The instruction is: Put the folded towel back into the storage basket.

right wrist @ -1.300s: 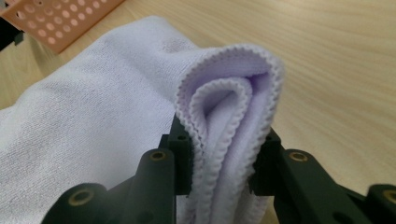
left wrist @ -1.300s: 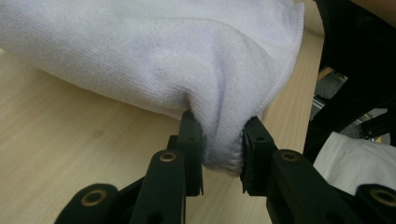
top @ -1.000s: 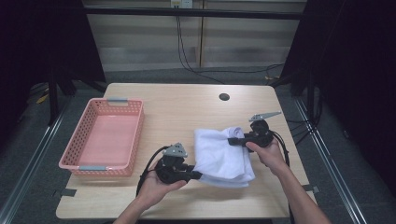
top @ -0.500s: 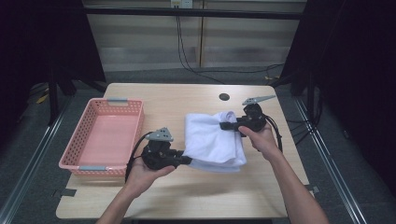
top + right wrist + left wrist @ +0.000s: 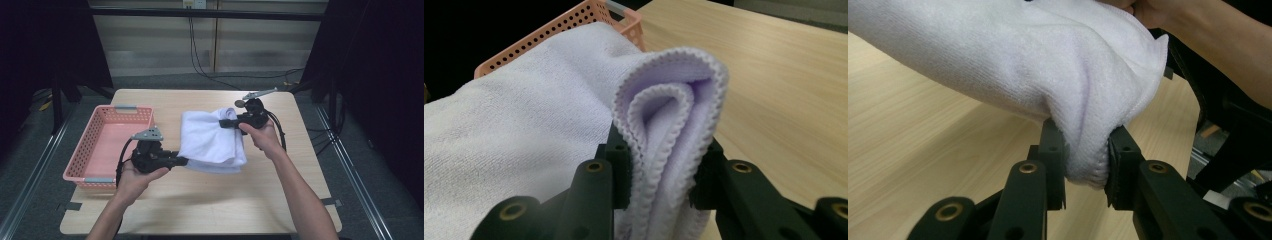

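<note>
A folded white towel (image 5: 210, 137) hangs above the wooden table between both hands. My left gripper (image 5: 182, 161) is shut on the towel's near left corner; in the left gripper view the towel (image 5: 1058, 65) bulges between the two black jaws of the left gripper (image 5: 1086, 159). My right gripper (image 5: 223, 123) is shut on the far right corner. The right gripper view shows the folded, stitched edge of the towel (image 5: 669, 115) pinched in the right gripper (image 5: 659, 165), with the rest of the cloth spreading to the left.
A pink perforated basket (image 5: 102, 145) stands empty at the table's left side, and its rim (image 5: 589, 22) appears behind the towel in the right gripper view. A small dark round mark (image 5: 239, 103) lies near the far edge. Black curtains flank the table.
Both hands have lifted the towel off the table and carried it leftward, toward the basket. The grips on the two corners look unchanged.
</note>
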